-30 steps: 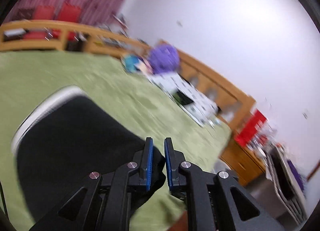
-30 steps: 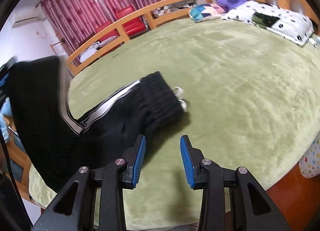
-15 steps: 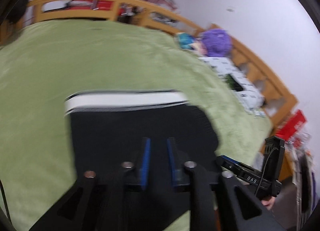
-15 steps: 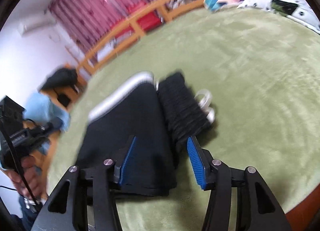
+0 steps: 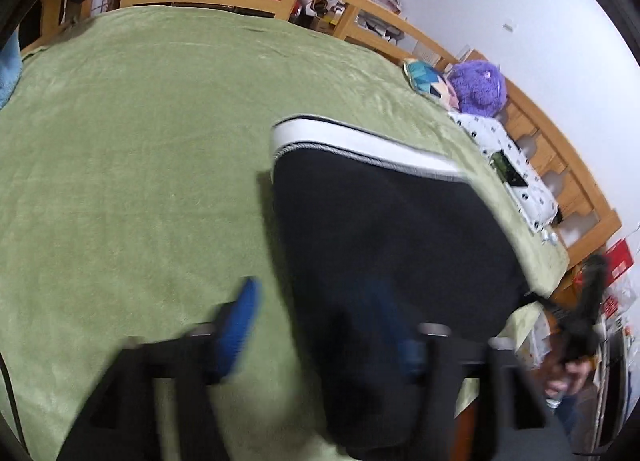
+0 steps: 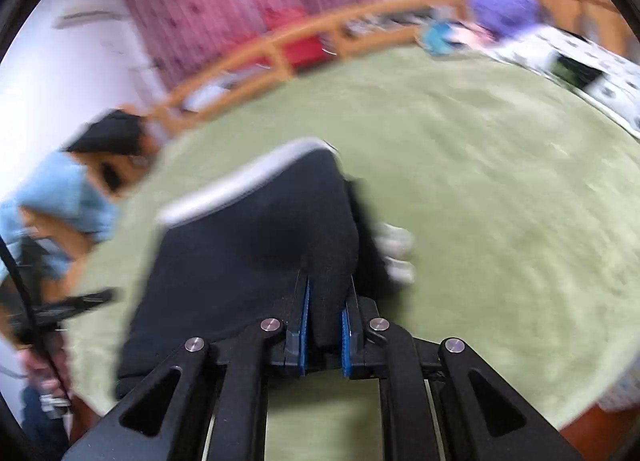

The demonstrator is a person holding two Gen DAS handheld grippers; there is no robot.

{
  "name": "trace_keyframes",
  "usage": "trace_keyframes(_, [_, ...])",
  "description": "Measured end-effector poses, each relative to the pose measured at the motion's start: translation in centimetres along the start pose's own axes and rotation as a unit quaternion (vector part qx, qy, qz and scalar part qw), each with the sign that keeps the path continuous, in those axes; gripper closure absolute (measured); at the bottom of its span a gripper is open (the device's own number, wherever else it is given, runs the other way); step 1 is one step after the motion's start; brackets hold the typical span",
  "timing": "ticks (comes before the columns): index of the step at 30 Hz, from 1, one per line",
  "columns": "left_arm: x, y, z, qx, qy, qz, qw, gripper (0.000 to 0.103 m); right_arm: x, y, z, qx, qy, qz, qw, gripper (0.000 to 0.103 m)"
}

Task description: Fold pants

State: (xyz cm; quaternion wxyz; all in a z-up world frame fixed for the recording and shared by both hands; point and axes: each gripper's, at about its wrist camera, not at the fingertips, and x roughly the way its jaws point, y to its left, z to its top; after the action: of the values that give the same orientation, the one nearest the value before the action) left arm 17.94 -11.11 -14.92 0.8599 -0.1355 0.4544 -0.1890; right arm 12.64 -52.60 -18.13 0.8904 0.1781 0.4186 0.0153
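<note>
A: Where are the pants (image 5: 384, 229)?
B: Folded flat on the green blanket (image 5: 132, 149) — white stripe on the far edge.
A: Right gripper (image 6: 325, 321)?
B: Narrow, closing on a fold of black cloth.
A: Left gripper (image 5: 320, 325)?
B: Opening wide — astride the pants' edge, pads clear.

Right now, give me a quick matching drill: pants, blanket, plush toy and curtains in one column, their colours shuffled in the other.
Things:
1. pants
2. blanket
3. plush toy
4. curtains

Colours:
A. purple
B. green
C. pink-red
D. black with a white stripe

Pairs: 1-D, 2-B, 3-A, 4-C
</note>
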Motion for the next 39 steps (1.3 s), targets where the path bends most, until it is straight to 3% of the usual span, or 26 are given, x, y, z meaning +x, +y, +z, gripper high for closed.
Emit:
trace_keyframes(3, [1.4,0.2,0.5,-0.007,0.009,-0.007,0.9999,0.034,2.8,-1.4,-1.4,0.019,0.048,-0.002,0.999,0.071])
trace_keyframes(7, [4.6,0.7,1.1,-0.036,0.054,-0.046,0.9968,0.034,0.3,-0.3,0.5,-0.008,-0.005,-0.007,1.000,0.062])
trace_keyframes(9, [6.5,1.0,1.0,-0.045,0.074,-0.043,0.9953,0.034,0.0,-0.5,2.0,-0.002,-0.027,0.004,1.000,0.036])
trace_keyframes(11, [8.4,1.4,0.7,-0.050,0.092,-0.034,0.9939,0.036,2.1,-0.6,3.0,-0.011,-0.006,0.006,1.000,0.034])
trace_keyframes(14, [9.6,2.0,0.4,-0.063,0.101,-0.048,0.9917,0.035,6.2,-1.1,3.4,-0.010,0.047,0.009,0.999,0.035])
trace_keyframes(19, [11.0,1.5,0.7,-0.062,0.097,-0.066,0.9911,0.039,8.6,-3.8,3.6,0.059,0.063,0.078,0.993,0.021])
trace_keyframes(22, [11.4,1.0,1.1,-0.058,0.094,-0.056,0.9923,0.051,10.6,-3.9,3.3,0.090,0.084,0.122,0.985,0.021])
trace_keyframes(25, [10.4,1.0,1.3,-0.055,0.089,-0.063,0.9925,0.071,11.0,-2.6,3.5,0.077,0.082,0.114,0.987,0.027])
trace_keyframes(26, [9.9,0.9,1.5,-0.052,0.085,-0.066,0.9928,0.076,10.7,-2.3,3.5,0.070,0.074,0.108,0.989,0.035])
trace_keyframes(32, [7.3,0.7,2.9,-0.041,0.067,-0.089,0.9929,0.082,7.1,0.5,3.6,0.062,0.021,0.077,0.995,0.066])
trace_keyframes(34, [6.0,1.2,3.3,-0.039,0.059,-0.099,0.9925,0.082,5.8,1.2,4.0,0.061,0.011,0.081,0.995,0.069])
trace_keyframes(39, [1.6,3.8,4.5,-0.016,0.032,-0.074,0.9966,0.083,5.4,6.0,2.8,0.051,0.025,0.096,0.994,0.073])
